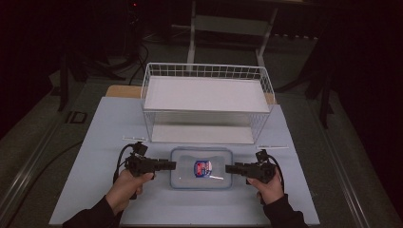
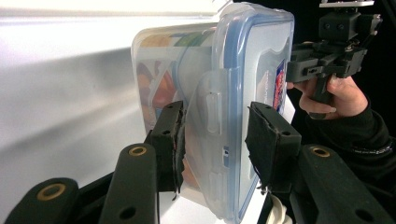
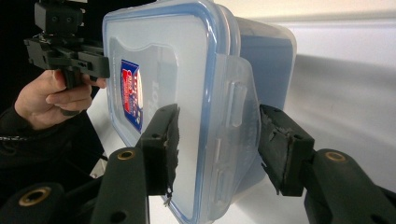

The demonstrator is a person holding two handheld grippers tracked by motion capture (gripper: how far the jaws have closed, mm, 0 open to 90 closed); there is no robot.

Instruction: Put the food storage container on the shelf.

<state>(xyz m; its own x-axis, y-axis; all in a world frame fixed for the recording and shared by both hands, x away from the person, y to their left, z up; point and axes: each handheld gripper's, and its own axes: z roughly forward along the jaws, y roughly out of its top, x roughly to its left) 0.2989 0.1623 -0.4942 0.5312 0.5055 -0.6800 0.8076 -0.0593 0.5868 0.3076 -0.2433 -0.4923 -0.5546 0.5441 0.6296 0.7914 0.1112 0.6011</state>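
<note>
A clear plastic container (image 1: 202, 168) with a blue-sealed snap lid and a red and blue label lies flat on the pale table, near its front edge. My left gripper (image 1: 173, 165) comes level at the container's left end. In the left gripper view its pads (image 2: 170, 140) clamp that end of the container (image 2: 252, 60) around a latch flap. My right gripper (image 1: 227, 167) meets the opposite end. In the right gripper view one pad (image 3: 163, 140) lies on the lid of the container (image 3: 163, 51) and the other against the latch flap. Each gripper view also shows the other hand's gripper farther off.
A white wire basket (image 1: 204, 71) with a white board across its top stands just behind the container. Two thin white strips (image 1: 134, 138) lie on the table (image 1: 109, 190) at the basket's front corners. Dark floor and stands surround the table.
</note>
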